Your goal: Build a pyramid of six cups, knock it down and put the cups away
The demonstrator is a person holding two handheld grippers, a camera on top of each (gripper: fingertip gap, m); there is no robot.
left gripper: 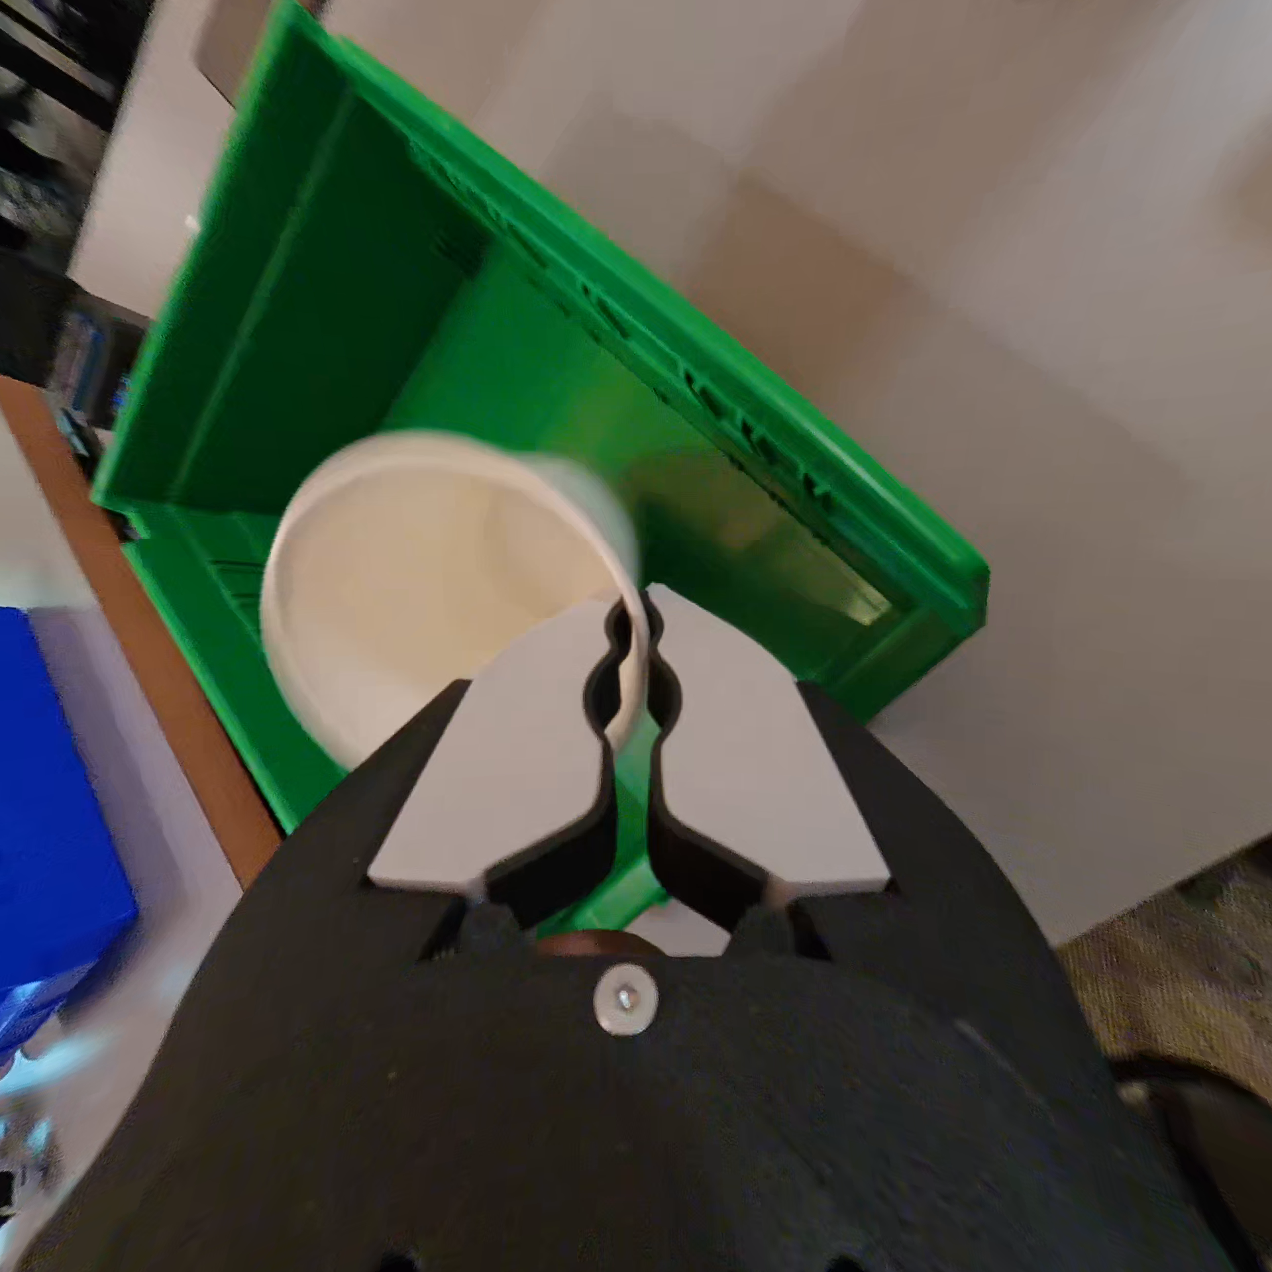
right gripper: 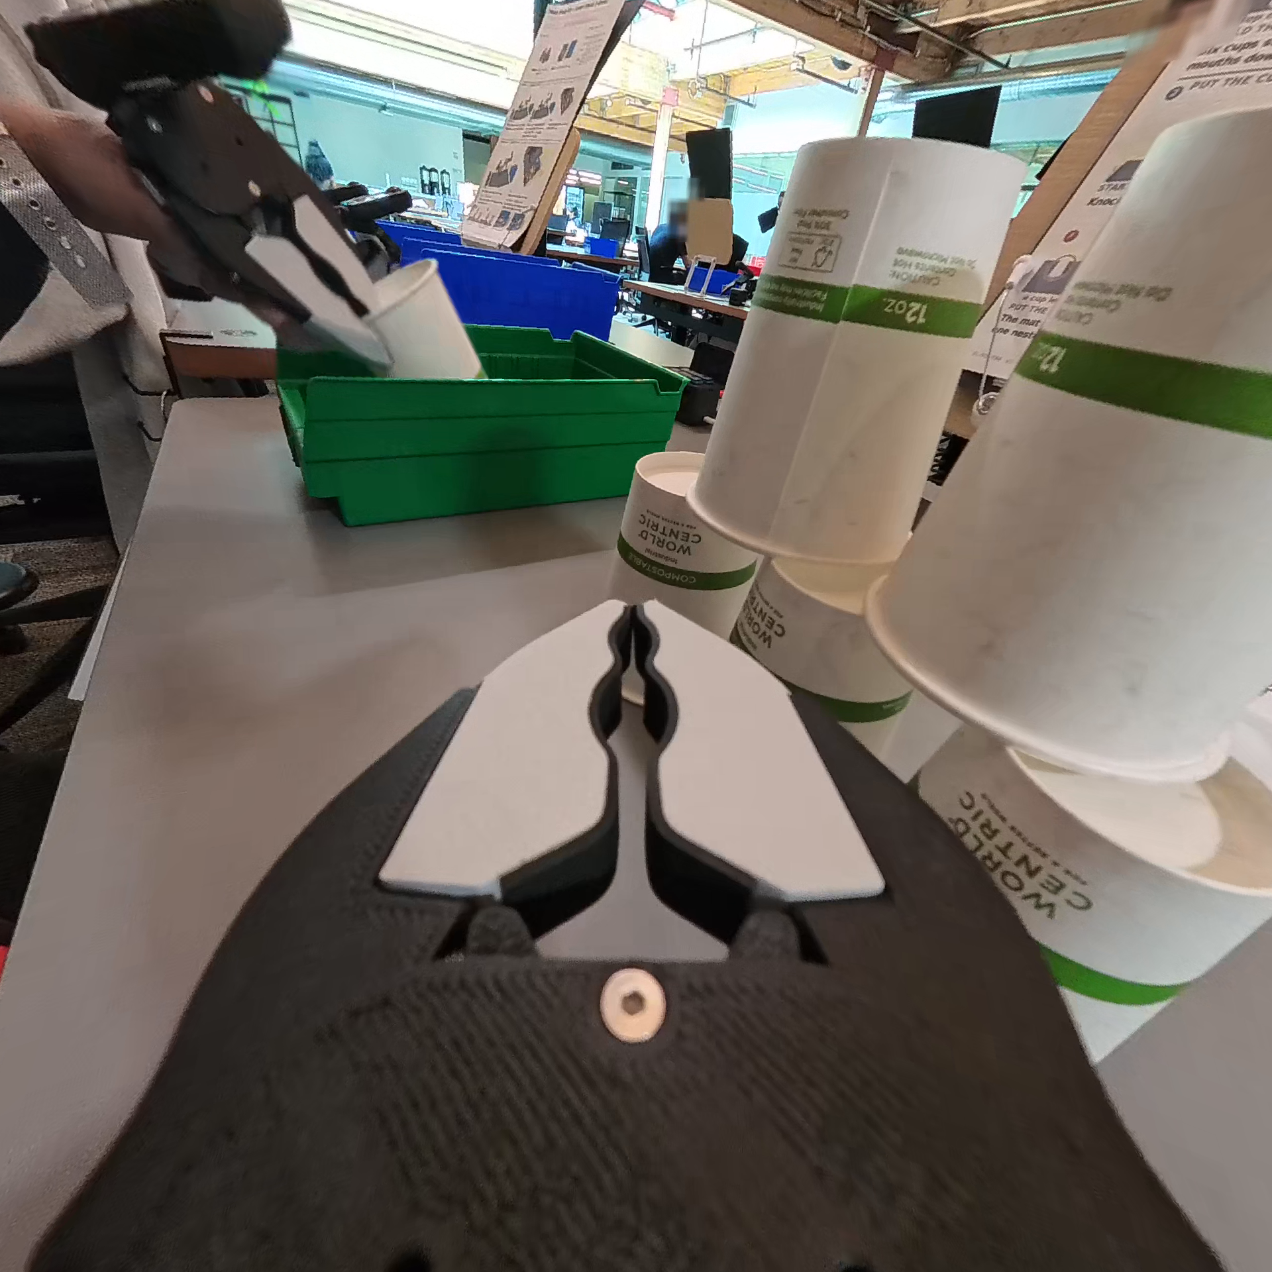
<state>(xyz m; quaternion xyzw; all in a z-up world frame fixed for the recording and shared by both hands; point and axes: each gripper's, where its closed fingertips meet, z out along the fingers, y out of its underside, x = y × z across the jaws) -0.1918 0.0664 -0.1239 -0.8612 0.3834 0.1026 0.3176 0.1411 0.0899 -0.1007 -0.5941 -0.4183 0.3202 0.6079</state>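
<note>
My left gripper (left gripper: pixel 634 623) is shut on the rim of a white paper cup (left gripper: pixel 413 578) and holds it tilted over the inside of a green plastic bin (left gripper: pixel 427 330). In the right wrist view the same left gripper (right gripper: pixel 372 310) holds the cup (right gripper: pixel 430 323) with its base dipping into the green bin (right gripper: pixel 482 440). My right gripper (right gripper: pixel 632 619) is shut and empty, low over the grey table (right gripper: pixel 241 619). Just to its right stands a stack of upside-down white cups with green bands (right gripper: pixel 846 344), the nearest cup (right gripper: pixel 678 533) just beyond the fingertips.
Blue bins (right gripper: pixel 509 282) stand behind the green one, and a blue bin (left gripper: pixel 48 791) shows at the left in the left wrist view. Printed cardboard signs (right gripper: pixel 550 117) lean at the back. A person (right gripper: pixel 681 241) sits at a far desk. The table edge runs along the left.
</note>
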